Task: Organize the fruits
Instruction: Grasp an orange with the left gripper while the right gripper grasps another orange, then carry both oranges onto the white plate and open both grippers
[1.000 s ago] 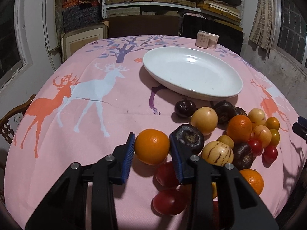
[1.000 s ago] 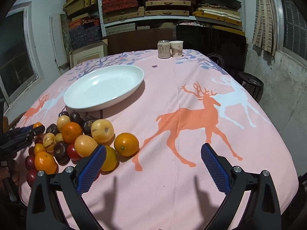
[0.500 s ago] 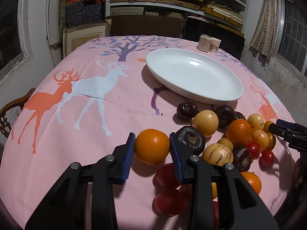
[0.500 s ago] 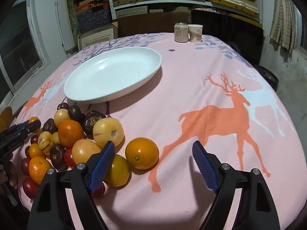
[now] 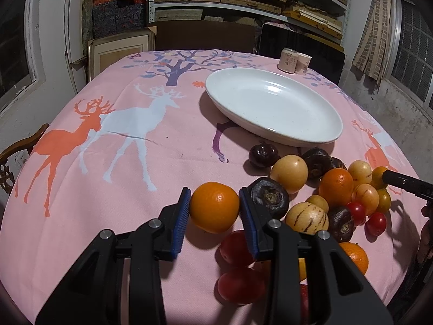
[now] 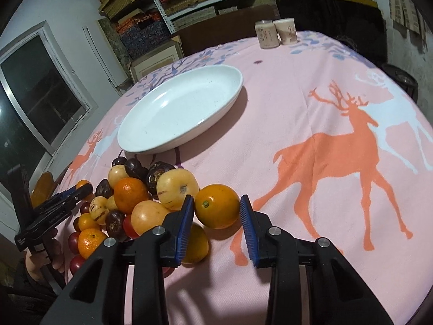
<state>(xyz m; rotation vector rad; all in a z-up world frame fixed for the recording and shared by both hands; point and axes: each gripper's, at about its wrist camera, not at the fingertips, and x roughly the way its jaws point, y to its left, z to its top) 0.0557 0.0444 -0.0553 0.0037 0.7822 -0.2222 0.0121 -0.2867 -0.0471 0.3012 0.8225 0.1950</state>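
Note:
A heap of fruit lies on the pink deer tablecloth in front of a white oval plate [image 5: 273, 105], which also shows in the right wrist view [image 6: 178, 108]. My left gripper [image 5: 213, 211] is shut on an orange [image 5: 214, 207] at the heap's left edge, lifted a little above the cloth. My right gripper [image 6: 217, 214] has its jaws around another orange [image 6: 217, 206] at the heap's right edge; the left pad touches it, a small gap shows at the right pad. The heap holds dark purple fruits [image 5: 269, 196], striped yellow melons [image 6: 177, 185], small red tomatoes [image 5: 376, 223] and more oranges [image 5: 335, 187].
Two paper cups [image 5: 293, 61] stand at the table's far edge, also in the right wrist view [image 6: 276, 35]. Shelves with boxes fill the back wall. A wooden chair [image 5: 16, 151] stands at the left. Bare cloth lies to the left [image 5: 108, 162] and to the right [image 6: 338, 162].
My right gripper has moved forward to the orange at the heap's right edge and narrowed its jaws around it. My left gripper has kept its hold on its orange.

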